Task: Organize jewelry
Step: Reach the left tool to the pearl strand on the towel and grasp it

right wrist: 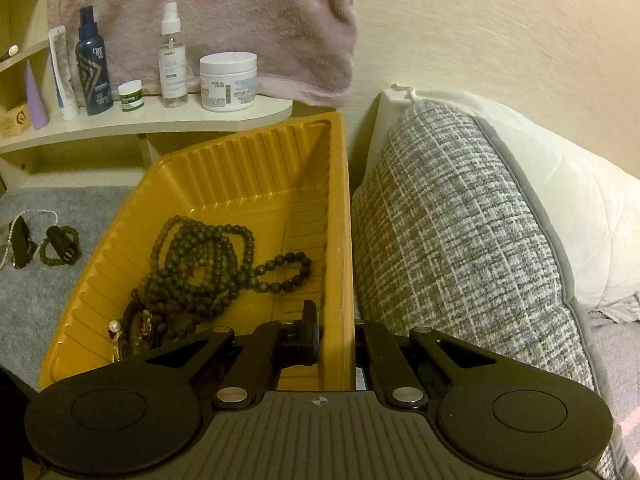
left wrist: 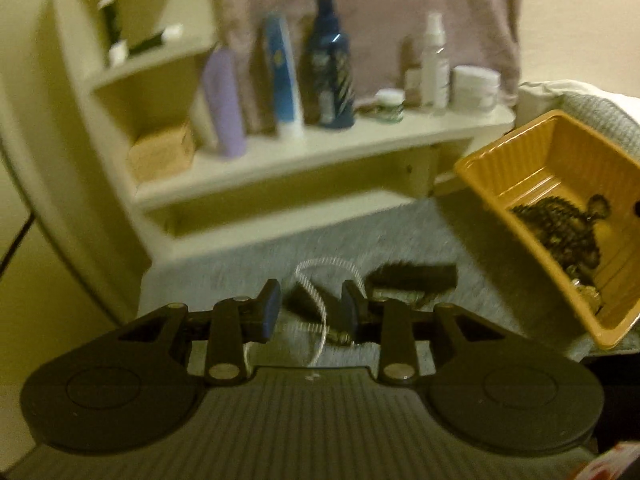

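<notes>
An orange plastic tray (right wrist: 248, 160) stands on a grey cloth (right wrist: 48, 304), tilted. It holds dark bead necklaces (right wrist: 204, 256) and a small pearl piece (right wrist: 115, 326). My right gripper (right wrist: 338, 336) is shut on the tray's right wall, one finger inside and one outside. In the left wrist view the same tray (left wrist: 500, 184) is at the right. My left gripper (left wrist: 310, 314) hovers over the cloth with its jaws partly apart. A white bead chain (left wrist: 326, 263) lies on the cloth below the gap, and the pads press on nothing. A dark bracelet with a black clip (left wrist: 416, 276) lies just beyond.
A cream shelf (left wrist: 320, 148) behind the cloth carries bottles, tubes and jars, among them a tall blue bottle (left wrist: 330, 64). A pinkish towel (right wrist: 240, 20) hangs above it. A grey woven pillow (right wrist: 460, 240) presses against the tray's right side.
</notes>
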